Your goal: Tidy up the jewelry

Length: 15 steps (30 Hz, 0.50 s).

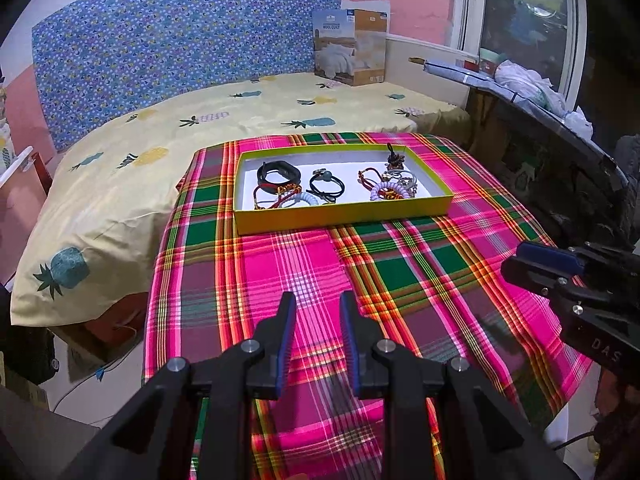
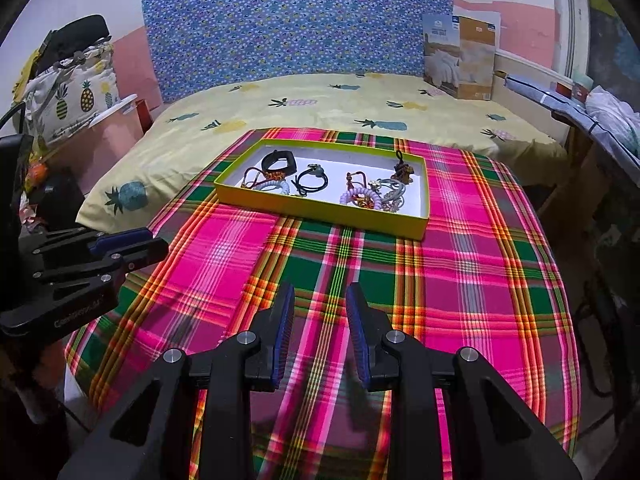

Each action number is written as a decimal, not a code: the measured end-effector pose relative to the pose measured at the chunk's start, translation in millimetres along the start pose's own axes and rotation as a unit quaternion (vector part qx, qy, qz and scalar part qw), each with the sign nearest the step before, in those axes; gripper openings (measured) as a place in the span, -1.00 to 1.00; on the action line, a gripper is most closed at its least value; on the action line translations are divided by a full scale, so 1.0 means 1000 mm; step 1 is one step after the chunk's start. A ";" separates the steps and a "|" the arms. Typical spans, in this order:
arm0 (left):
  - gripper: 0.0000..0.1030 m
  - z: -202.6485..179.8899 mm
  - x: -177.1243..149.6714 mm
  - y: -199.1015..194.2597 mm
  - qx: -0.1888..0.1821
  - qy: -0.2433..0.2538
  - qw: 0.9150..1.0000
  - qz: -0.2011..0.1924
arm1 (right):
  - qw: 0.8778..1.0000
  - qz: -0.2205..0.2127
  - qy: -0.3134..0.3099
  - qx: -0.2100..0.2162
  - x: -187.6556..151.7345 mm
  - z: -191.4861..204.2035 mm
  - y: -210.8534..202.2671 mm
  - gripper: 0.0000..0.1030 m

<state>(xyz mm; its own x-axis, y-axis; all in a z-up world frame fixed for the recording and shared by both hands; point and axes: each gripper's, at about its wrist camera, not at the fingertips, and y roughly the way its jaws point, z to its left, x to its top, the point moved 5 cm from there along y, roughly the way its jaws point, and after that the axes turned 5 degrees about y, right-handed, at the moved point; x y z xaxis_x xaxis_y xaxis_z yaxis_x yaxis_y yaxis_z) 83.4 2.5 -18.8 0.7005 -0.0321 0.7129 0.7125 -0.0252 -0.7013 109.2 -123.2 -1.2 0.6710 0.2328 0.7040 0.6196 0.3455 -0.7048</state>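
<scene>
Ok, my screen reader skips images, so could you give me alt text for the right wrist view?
A yellow tray holding bracelets and hair ties sits on a plaid cloth, ahead of the open, empty right gripper. The left gripper hovers at the left edge, and a bed lies behind.

Yellow tray (image 2: 320, 216) of jewelry (image 2: 372, 194) on plaid cloth (image 2: 480, 264).
</scene>
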 end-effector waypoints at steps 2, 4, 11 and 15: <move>-0.55 0.000 0.000 0.000 0.000 0.000 1.000 0.000 | 1.000 0.000 0.000 0.001 0.000 0.000 0.000 -0.47; -0.55 -0.001 0.000 0.000 -0.001 0.000 1.000 0.001 | 1.000 0.000 0.000 0.000 0.000 0.000 0.000 -0.47; -0.55 -0.002 -0.001 0.001 -0.002 -0.001 1.000 0.002 | 1.000 0.000 0.000 0.000 0.000 0.000 0.000 -0.47; -0.55 -0.001 -0.001 0.002 -0.001 -0.003 1.000 0.003 | 1.000 0.000 0.000 0.000 0.000 0.000 0.000 -0.47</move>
<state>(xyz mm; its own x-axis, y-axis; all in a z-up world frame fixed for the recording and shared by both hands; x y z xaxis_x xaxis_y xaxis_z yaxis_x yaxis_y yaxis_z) 83.6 1.8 -21.1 0.7049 -0.0258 0.7089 0.7084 -0.0271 -0.7053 109.1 -123.0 -1.5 0.6710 0.2336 0.7037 0.6192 0.3455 -0.7051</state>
